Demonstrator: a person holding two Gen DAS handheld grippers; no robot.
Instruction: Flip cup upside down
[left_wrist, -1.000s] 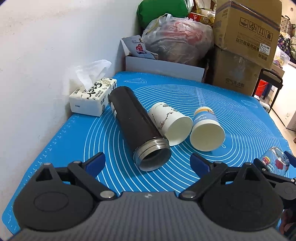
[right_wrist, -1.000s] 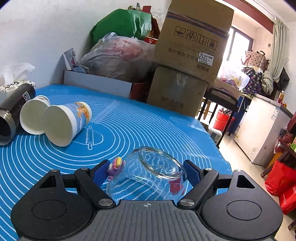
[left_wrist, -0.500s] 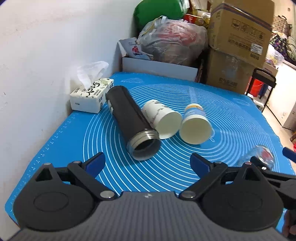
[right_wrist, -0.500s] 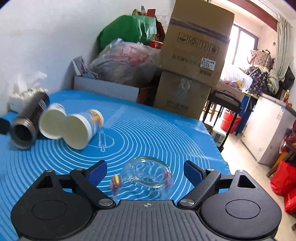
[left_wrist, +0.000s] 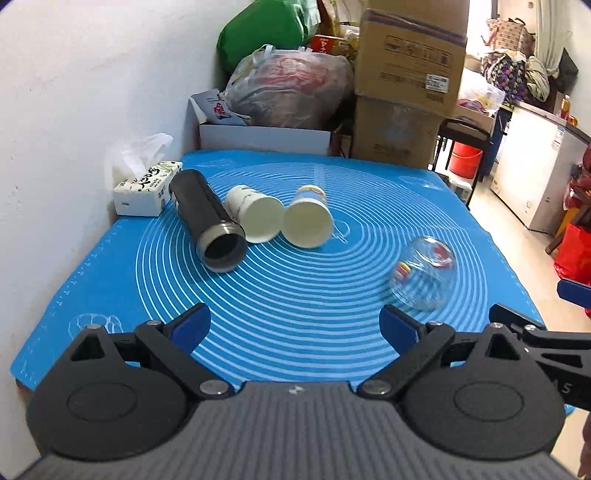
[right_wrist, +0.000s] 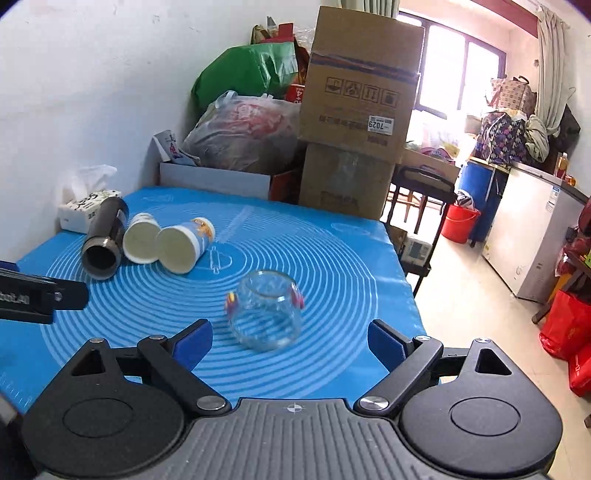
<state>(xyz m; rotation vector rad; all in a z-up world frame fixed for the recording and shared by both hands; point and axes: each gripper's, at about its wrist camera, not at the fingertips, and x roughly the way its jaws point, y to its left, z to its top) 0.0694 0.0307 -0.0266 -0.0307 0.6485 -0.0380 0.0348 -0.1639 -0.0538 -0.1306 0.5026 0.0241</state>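
A small clear glass cup (right_wrist: 264, 310) with coloured prints stands upside down on the blue mat (right_wrist: 332, 258), free of any gripper. It also shows in the left wrist view (left_wrist: 423, 282) at the right. My right gripper (right_wrist: 290, 338) is open and empty, just behind the glass. My left gripper (left_wrist: 293, 325) is open and empty over the mat's near edge. Two paper cups (left_wrist: 308, 223) (left_wrist: 258, 214) and a black flask (left_wrist: 208, 225) lie on their sides at the left.
A tissue box (left_wrist: 146, 188) sits by the white wall at the left. Cardboard boxes (right_wrist: 354, 110), a plastic bag (right_wrist: 243, 133) and a white box (left_wrist: 264, 138) stand behind the mat. The table drops off to the floor at the right.
The right gripper opened, let go of the glass cup and drew back; the cup now stands upside down on the mat. The left gripper also drew back.
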